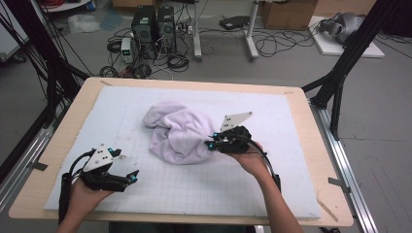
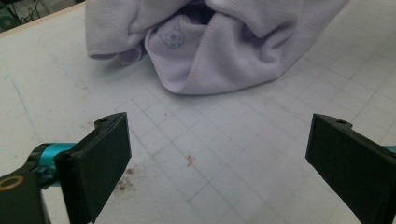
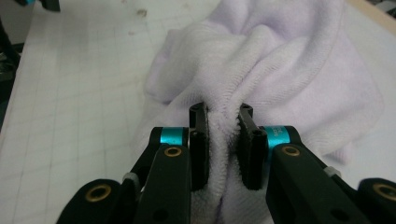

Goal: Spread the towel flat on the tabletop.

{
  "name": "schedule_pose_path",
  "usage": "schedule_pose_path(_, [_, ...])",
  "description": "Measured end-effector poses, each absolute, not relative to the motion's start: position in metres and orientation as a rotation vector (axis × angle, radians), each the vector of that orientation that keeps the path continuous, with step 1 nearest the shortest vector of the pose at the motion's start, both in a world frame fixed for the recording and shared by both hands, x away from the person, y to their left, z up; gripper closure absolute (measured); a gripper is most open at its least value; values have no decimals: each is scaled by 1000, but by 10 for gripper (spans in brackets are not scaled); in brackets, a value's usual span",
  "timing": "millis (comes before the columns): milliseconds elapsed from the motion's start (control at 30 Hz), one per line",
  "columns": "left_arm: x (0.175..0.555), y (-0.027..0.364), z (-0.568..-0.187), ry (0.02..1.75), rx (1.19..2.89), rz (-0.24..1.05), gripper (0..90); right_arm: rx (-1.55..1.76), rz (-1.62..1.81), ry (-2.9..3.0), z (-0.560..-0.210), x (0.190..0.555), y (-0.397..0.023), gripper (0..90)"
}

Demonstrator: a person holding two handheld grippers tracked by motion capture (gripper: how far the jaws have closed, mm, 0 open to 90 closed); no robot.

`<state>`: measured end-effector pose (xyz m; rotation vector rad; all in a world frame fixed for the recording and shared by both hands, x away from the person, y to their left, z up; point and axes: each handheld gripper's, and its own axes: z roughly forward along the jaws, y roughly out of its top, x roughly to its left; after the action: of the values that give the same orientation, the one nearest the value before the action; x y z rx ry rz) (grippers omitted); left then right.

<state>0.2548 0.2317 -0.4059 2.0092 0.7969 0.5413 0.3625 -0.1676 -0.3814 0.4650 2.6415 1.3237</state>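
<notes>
The desk (image 1: 311, 194) is a pale wooden slab, and nearly all of its top is covered by a white mat (image 1: 145, 194) ruled in a faint grid. Beyond its far edge the grey floor carries computer towers (image 1: 153, 24), loops of cable and a cardboard box (image 1: 286, 14), with black frame legs standing to either side.

On the mat, a little past its middle, lies a crumpled lilac towel (image 1: 177, 128), bunched into soft folds with a hemmed edge curling along its near side. In the left gripper view a small cat face is printed on one fold.

The person's right hand (image 1: 250, 160) comes in from the near edge, and the right gripper (image 1: 212, 144) is at the towel's right side. In the right gripper view its jaws are pinched on a ridge of the cloth, the fabric squeezed between the two pads (image 3: 200, 140), so it is grasping the towel.

The left gripper (image 1: 132, 175) sits over the near left part of the mat, well apart from the towel. Its jaws stand wide, released, with nothing between them but bare grid and a small reddish stain (image 2: 190, 160).
</notes>
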Motion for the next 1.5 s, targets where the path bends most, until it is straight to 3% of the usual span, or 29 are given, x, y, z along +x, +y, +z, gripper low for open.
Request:
schedule_pose_path(67, [258,227,-405,779,2019,527,97,561,1332,2617,-390,359,-179,555])
schedule_pose_path(133, [261,222,-404,759,2025,515,108,566,1366,2607,-391,357,-183,547])
schedule_pose_path(333, [280,205,-402,703,2068,476,235,637,1372,2536,-394,351,-204,408])
schedule_pose_path(600, [324,169,-405,677,2107,389,346,648,1250,2617,-413,361,-189,379])
schedule_pose_path(800, [341,149,-424,673,2175,393,457,696,1184,2696,-433,371,-182,430])
schedule_pose_path(1000, [346,145,-434,637,2265,347,849,633,1208,2727,-434,369,-178,714])
schedule_pose_path(1233, [316,176,-408,628,2178,353,863,537,1279,2682,-410,351,-181,757])
schedule_pose_path(1500, [257,215,-399,619,2122,355,865,449,1408,2678,-399,300,-184,769])
